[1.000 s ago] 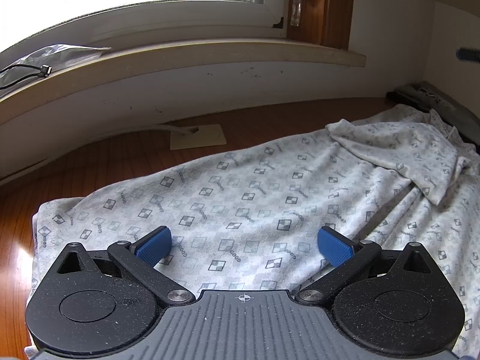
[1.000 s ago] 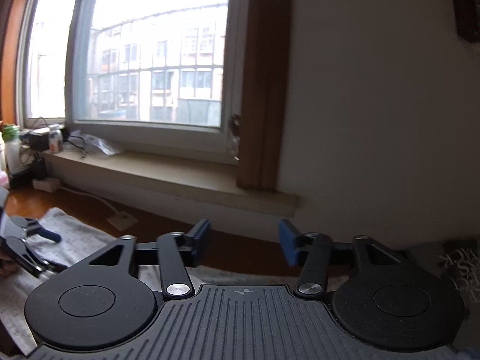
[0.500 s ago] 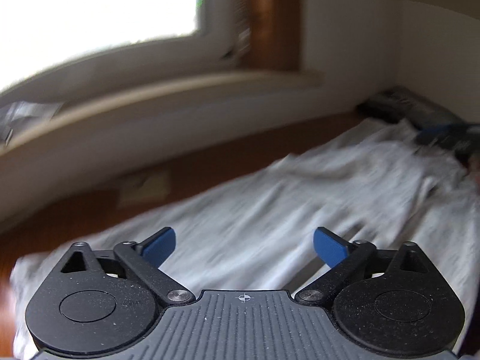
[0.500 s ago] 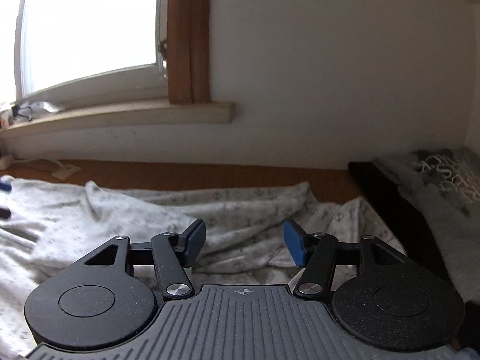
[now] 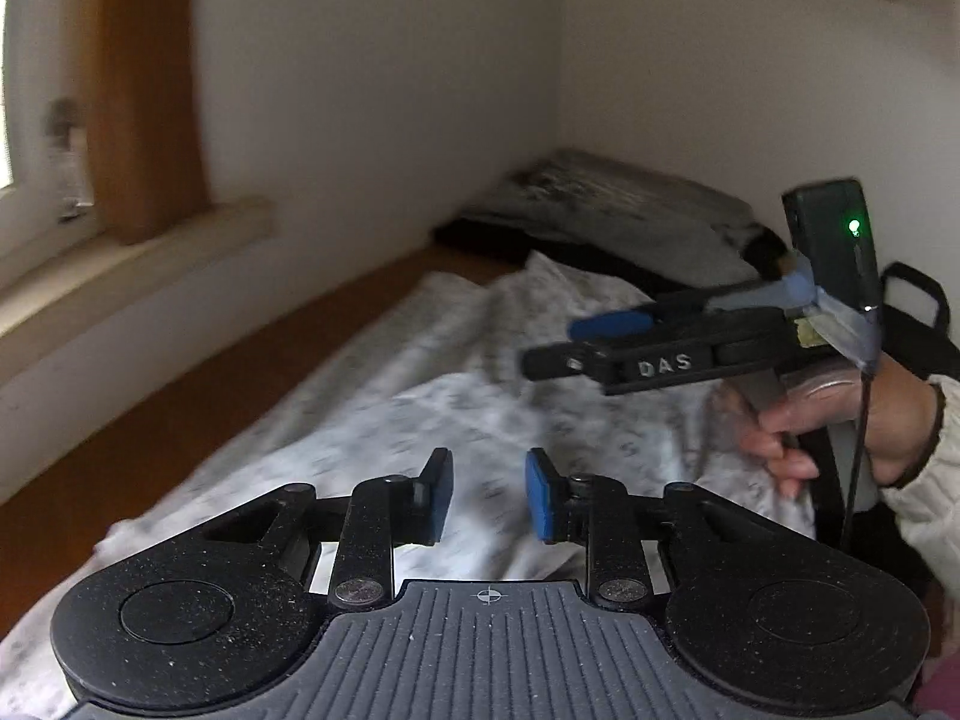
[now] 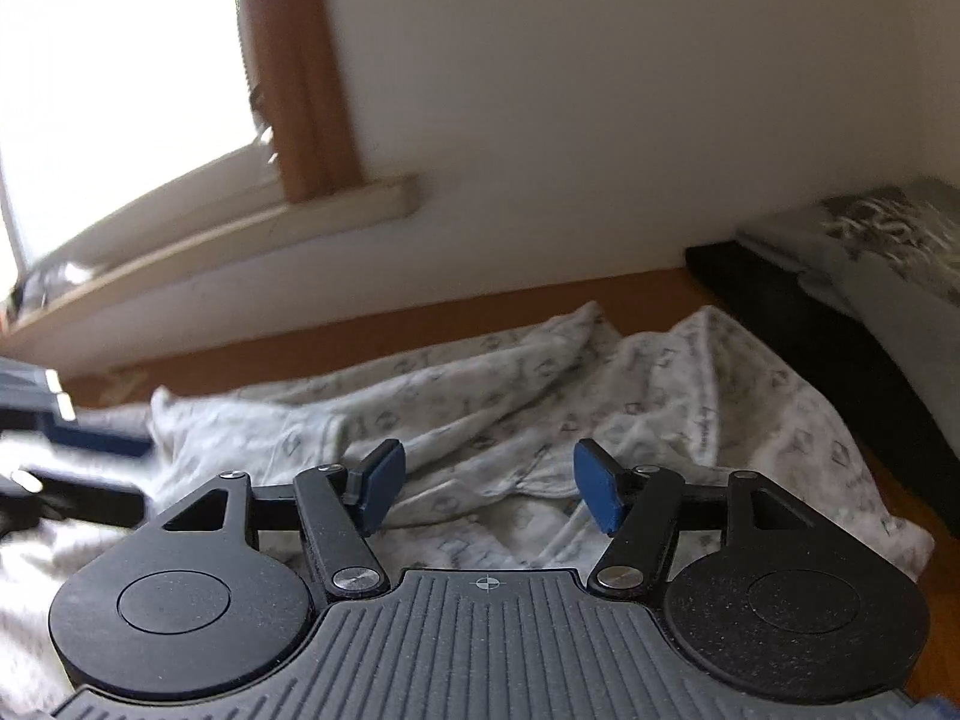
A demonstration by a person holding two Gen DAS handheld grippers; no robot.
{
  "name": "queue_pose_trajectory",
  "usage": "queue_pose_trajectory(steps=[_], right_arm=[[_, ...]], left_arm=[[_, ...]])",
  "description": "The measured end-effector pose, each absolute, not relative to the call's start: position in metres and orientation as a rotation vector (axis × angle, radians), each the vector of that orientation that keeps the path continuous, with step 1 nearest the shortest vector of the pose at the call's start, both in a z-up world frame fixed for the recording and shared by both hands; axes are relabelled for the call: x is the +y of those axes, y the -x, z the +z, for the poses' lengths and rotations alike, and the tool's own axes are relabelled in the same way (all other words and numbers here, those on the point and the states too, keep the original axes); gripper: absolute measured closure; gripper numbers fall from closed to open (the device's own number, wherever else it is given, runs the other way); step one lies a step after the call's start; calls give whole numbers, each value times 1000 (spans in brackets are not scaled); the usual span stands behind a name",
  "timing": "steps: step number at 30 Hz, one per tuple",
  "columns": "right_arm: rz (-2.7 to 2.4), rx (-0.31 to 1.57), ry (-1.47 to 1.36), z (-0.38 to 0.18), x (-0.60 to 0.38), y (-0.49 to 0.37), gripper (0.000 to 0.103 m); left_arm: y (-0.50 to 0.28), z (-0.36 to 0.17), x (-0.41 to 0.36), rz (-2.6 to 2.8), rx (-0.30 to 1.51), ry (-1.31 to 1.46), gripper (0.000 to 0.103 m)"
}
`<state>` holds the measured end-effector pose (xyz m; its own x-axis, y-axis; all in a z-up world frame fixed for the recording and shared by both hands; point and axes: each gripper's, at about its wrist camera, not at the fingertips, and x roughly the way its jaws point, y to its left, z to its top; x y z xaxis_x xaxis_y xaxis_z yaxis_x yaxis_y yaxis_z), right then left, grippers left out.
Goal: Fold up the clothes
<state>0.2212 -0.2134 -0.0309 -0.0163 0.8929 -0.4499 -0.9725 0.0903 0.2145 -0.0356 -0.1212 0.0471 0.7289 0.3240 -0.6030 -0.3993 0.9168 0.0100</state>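
The patterned garment (image 6: 540,420) is lying rumpled along the wooden surface (image 5: 180,396) by its wall edge. It looks light and limp, best pinched at a hem. The left claw (image 5: 487,501) is closing on nothing; the right claw (image 6: 487,489) is opening, empty.

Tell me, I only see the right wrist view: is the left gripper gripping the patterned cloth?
Observer: No. The left gripper has only air between its pads, and its jaws are closing above the patterned garment.
Operator: Who holds my right gripper?
Observer: A hand in a pale knit sleeve holds the right gripper over the garment, jaws opening, nothing between them.
Operator: Anything lit on it?
Observer: A green light glows on the black box atop it.
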Motion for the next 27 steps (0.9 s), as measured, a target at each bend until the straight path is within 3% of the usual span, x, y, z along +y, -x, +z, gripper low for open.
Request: queue_pose_trajectory(steps=[2,5,6,7,9,12,18,27], right_arm=[[1487,550,165,-31,-214,-223,41],[1480,546,178,-32,-214,-221,41],[1479,543,181,-32,-214,-220,41],[1479,539,183,-32,-214,-220,41],[1481,543,175,-32,-214,-221,41],[1485,551,164,-32,-215,-223,41],[1486,567,163,-33,-214,-224,41],[1500,623,149,-36,-209,-229,39]], left_arm=[[21,41,-124,400,672,92,72],[8,28,-128,392,721,43,46],[7,26,-129,403,722,29,47],[7,24,-129,413,723,15,49],[10,23,-129,441,715,-5,72],[22,31,-116,448,680,57,92],[88,71,-88,535,526,141,95],[298,130,-52,830,314,285,96]])
